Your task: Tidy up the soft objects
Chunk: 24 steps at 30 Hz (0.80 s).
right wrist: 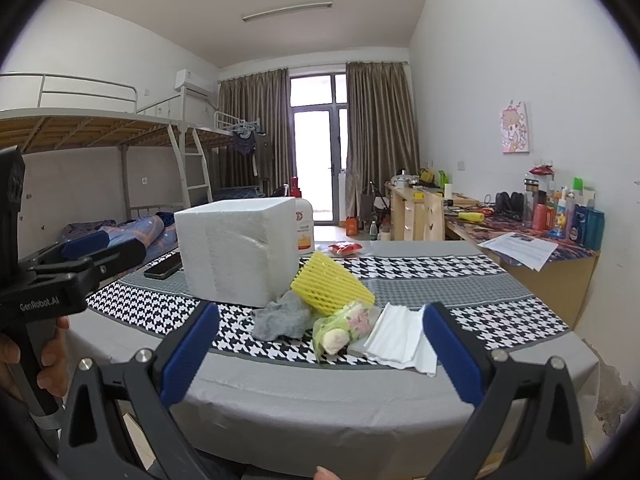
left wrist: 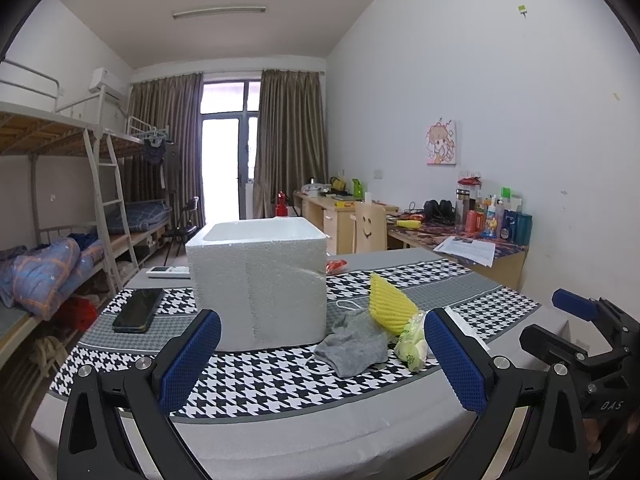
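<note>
Left wrist view: my left tool (left wrist: 322, 354) hangs wide open, empty — grey sock (left wrist: 354, 346) by the foam box (left wrist: 256, 280) on the surface (left wrist: 280, 436). Right wrist view: right tool (right wrist: 320, 346) also spread, empty — nothing's picked yet; I'd grab the tissues (right wrist: 402, 340) next.

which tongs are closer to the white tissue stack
Right. The right tongs open directly before the tissue stack; the left tongs face the grey sock, farther left.

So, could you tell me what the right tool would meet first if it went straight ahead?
Probably the green plastic bag lying between the grey sock and white tissues; depth is uncertain.
</note>
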Motion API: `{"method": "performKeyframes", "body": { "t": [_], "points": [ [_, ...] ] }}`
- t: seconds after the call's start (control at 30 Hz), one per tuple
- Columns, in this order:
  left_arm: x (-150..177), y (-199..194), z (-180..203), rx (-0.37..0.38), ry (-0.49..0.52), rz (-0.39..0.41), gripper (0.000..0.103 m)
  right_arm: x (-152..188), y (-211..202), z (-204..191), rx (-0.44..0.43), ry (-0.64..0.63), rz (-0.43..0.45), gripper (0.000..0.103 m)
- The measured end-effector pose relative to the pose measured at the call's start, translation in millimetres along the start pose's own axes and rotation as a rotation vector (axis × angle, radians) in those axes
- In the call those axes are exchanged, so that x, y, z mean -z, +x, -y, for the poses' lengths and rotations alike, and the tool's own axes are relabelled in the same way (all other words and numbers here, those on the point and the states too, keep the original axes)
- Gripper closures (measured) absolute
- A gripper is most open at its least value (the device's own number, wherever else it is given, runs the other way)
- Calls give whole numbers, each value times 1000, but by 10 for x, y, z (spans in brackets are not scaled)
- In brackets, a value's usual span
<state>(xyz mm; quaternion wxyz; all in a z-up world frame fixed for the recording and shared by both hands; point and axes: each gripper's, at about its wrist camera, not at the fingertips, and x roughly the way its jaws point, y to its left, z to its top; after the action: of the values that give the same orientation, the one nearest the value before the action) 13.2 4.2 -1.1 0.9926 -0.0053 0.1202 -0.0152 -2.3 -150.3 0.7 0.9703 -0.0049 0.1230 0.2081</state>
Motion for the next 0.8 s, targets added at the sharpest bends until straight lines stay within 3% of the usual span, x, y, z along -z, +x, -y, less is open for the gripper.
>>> {"method": "performKeyframes", "body": {
  "t": [0.6, 0.8],
  "points": [
    [27, 500, 10, 55, 18, -85, 1, -31, 387, 181, 35, 34, -75, 0],
    [65, 776, 58, 83, 25, -147, 1, -12, 535, 215, 65, 23, -117, 0]
  ]
}}
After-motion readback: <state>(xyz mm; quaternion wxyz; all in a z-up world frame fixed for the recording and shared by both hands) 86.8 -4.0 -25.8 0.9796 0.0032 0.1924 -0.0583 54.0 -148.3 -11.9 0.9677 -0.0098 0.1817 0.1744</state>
